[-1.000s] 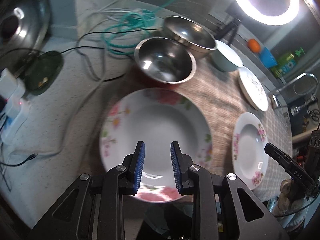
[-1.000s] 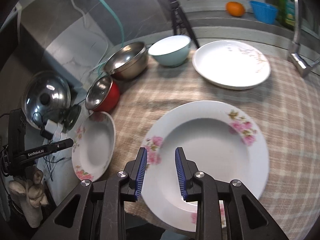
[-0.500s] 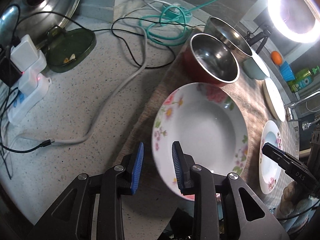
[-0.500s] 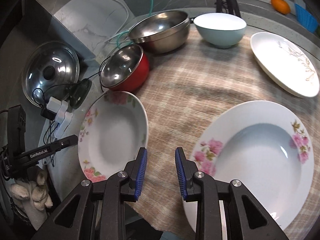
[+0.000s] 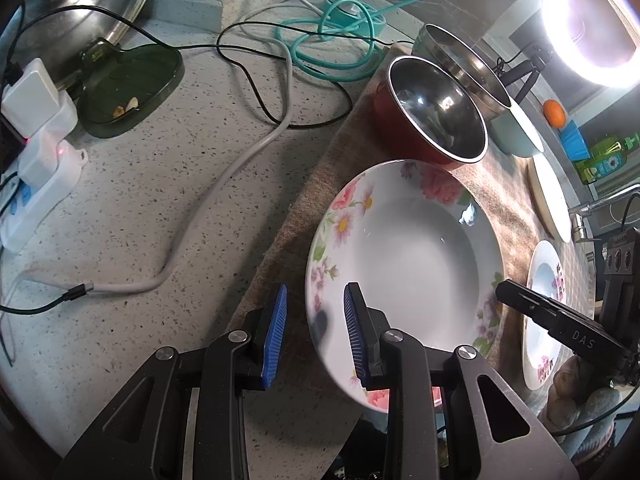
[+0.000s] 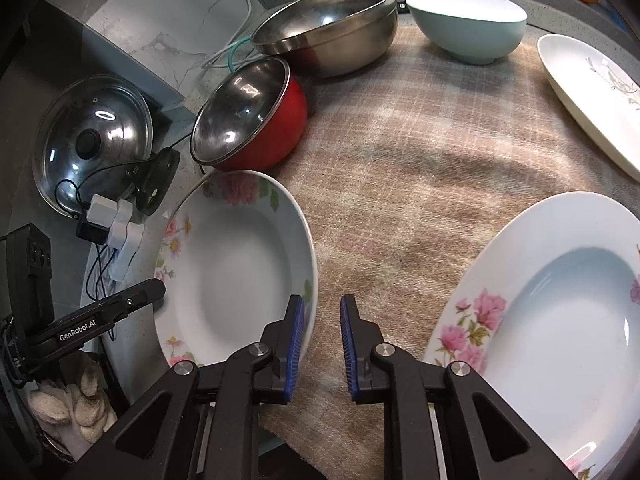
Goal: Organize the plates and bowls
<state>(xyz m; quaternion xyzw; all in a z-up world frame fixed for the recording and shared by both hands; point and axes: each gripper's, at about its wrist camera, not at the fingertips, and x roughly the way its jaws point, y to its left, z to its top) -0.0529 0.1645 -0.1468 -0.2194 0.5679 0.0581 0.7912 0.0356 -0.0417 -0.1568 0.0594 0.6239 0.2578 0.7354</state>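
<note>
A floral deep plate (image 5: 408, 264) lies on the checked cloth (image 6: 420, 168); it also shows in the right wrist view (image 6: 236, 276). My left gripper (image 5: 314, 316) is open, its fingers astride the plate's left rim. My right gripper (image 6: 322, 328) is open and empty, just right of that plate's right rim. A second floral plate (image 6: 560, 320) lies at the right. A red bowl (image 6: 256, 120), a large steel bowl (image 6: 332, 36), a light green bowl (image 6: 468, 28) and a white plate (image 6: 592, 92) stand behind.
A speckled counter (image 5: 152, 200) left of the cloth holds cables (image 5: 248, 152), a power strip (image 5: 36, 184), a dark green dish (image 5: 128, 92) and a glass pot lid (image 6: 92, 140). A ring light (image 5: 592, 20) and a tap (image 5: 600, 204) are at the right.
Both grippers have swung left. The left gripper's fingers now straddle the left plate's rim. The right gripper has left the right plate and now sits beside the left plate.
</note>
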